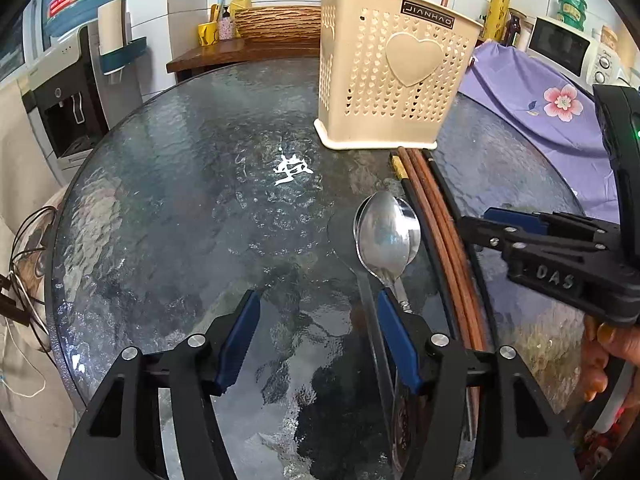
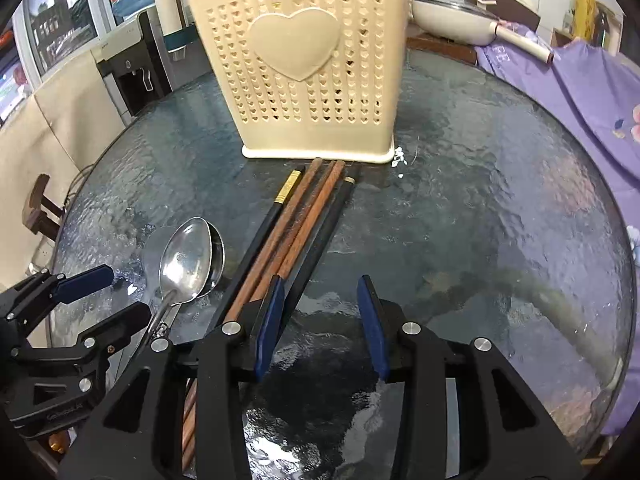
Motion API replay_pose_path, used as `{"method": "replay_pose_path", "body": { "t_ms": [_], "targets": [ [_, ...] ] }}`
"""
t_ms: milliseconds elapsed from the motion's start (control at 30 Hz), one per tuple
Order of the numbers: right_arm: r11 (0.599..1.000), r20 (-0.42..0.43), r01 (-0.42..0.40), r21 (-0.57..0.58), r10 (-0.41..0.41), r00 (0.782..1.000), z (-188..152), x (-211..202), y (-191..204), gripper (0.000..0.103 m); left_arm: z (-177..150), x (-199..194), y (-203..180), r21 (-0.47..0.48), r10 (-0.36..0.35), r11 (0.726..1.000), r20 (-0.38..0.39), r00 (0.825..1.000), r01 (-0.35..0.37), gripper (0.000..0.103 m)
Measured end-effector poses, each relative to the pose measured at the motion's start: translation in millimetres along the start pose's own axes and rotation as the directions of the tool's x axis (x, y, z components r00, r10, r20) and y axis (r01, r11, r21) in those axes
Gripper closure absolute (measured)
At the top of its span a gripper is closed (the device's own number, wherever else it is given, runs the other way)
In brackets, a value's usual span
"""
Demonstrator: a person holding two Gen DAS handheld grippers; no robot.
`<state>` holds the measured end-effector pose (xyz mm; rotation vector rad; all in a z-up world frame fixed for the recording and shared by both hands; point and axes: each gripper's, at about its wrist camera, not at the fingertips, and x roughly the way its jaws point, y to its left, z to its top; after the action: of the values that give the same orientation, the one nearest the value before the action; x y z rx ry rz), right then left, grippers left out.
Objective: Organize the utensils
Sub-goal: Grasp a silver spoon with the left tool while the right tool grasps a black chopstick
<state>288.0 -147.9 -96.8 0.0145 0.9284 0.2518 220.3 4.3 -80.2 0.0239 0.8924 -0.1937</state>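
A cream perforated utensil holder [image 1: 394,70] [image 2: 308,68] with a heart stands on the round glass table [image 1: 180,200] [image 2: 480,200]. Two sticks poke out of its top. In front of it lie brown chopsticks [image 1: 440,236] [image 2: 296,228] between black gold-tipped chopsticks [image 1: 402,178] [image 2: 276,210]. Stacked steel spoons [image 1: 388,234] [image 2: 188,256] lie left of them. My left gripper [image 1: 318,304] [image 2: 108,294] is open and empty, its right finger beside the spoon handle. My right gripper [image 2: 320,284] [image 1: 500,220] is open and empty, its left finger over the chopsticks.
A purple flowered cloth [image 1: 532,92] [image 2: 580,92] covers the table's right side. A water dispenser [image 1: 68,92] stands left, a microwave [image 1: 568,48] at back right. A wicker basket [image 1: 276,22] sits on a wooden shelf behind. A white pan [image 2: 460,16] lies behind the holder. Cables [image 1: 24,264] hang left.
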Motion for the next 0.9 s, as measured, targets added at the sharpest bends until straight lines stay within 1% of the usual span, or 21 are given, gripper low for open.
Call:
{"method": "replay_pose_path", "body": {
  "t_ms": [167,267,300,400,467,567,633,733,900],
  "targets": [
    [1.000,-0.014,0.017,-0.014,-0.017,1.000,2.9,-0.9,-8.0,0.064,0.3,1.8,-1.3,0.014,0.013,1.000,-0.004,1.000,-0.013,0.044],
    [0.999,-0.021,0.026,-0.020,-0.026,0.999,5.4,-0.3,-9.3,0.064,4.6,4.5,-4.7,0.010,0.003,1.000,-0.009,1.000,-0.003,0.044],
    [0.999,-0.021,0.032,-0.022,-0.033,0.999,6.4,0.3,-9.2,0.064,6.4,6.0,-6.3,0.014,0.008,1.000,-0.012,1.000,-0.008,0.046],
    [0.995,-0.026,0.075,-0.058,-0.077,0.997,8.8,3.2,-7.1,0.064,8.0,8.6,-10.1,0.054,0.063,0.997,-0.017,0.998,-0.062,0.053],
    [0.991,-0.018,0.107,-0.074,-0.109,0.994,7.8,3.4,-8.3,0.064,6.9,7.3,-6.8,0.058,0.063,0.996,-0.016,0.998,-0.062,0.053],
    [0.995,-0.027,0.091,-0.045,-0.092,0.995,7.4,1.9,-19.8,0.065,6.8,5.7,3.4,0.041,0.071,0.997,-0.023,0.997,-0.070,0.053],
    [0.994,-0.027,0.099,-0.036,-0.100,0.995,8.5,1.9,-25.0,0.065,9.7,6.7,7.3,0.030,0.062,0.998,-0.029,0.998,-0.061,0.053],
    [0.995,-0.027,0.098,-0.035,-0.099,0.995,12.4,3.8,-25.8,0.065,14.6,10.8,7.1,0.030,0.059,0.998,-0.032,0.998,-0.058,0.053],
    [0.996,-0.028,0.089,0.003,-0.089,0.996,23.9,10.6,-32.0,0.067,21.9,16.2,1.4,0.025,0.058,0.998,-0.035,0.998,-0.057,0.053]
  ]
}}
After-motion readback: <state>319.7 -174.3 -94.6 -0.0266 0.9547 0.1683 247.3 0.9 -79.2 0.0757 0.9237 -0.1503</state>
